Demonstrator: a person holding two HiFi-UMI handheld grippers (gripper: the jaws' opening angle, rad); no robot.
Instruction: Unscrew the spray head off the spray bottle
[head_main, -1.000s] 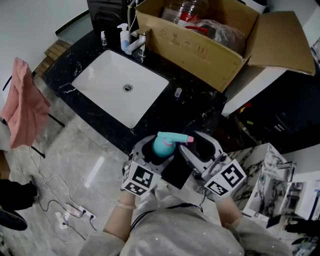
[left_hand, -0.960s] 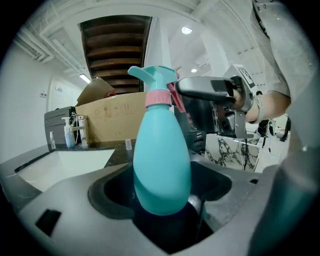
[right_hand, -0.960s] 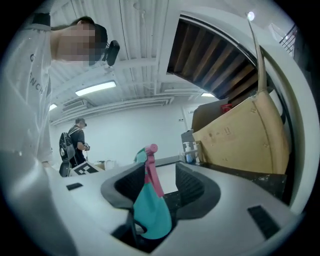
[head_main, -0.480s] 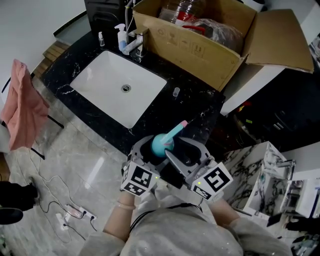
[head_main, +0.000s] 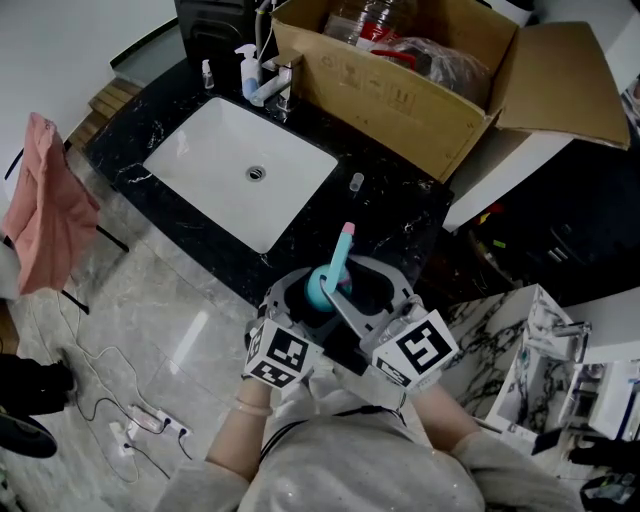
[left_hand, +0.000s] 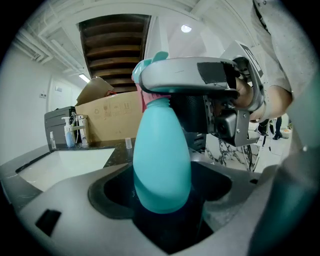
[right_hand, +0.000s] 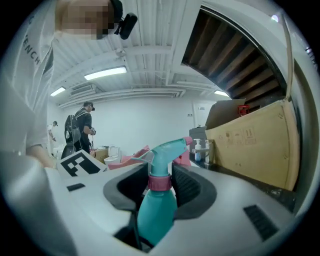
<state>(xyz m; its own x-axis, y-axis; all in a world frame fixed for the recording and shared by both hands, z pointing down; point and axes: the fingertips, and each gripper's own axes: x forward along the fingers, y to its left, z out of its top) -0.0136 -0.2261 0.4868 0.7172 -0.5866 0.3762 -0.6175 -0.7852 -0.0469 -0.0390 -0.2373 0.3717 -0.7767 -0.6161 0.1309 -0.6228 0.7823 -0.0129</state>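
Two grippers and one spray bottle make up the work, and you hold all three close in front of you. Your left gripper is clamped on the bottle's teal body low down, with both pads pressing its sides. Your right gripper comes in from the opposite side and sits higher up. Its jaws have just been closing, with the pink collar at the base of the spray head between them, and they now grip that collar at a medium width. The bottle stands roughly upright, its long axis running up from the left jaws through the right ones. The pink-tipped nozzle points away from you, over the counter ahead of both grippers. That counter is black marbled stone with one white rectangular sink ahead of your left gripper. On it are one pump bottle behind the basin, one small clear cup and one open cardboard box ahead of your right gripper. Pale marble floor lies below, and one pink cloth hangs far out to your left.
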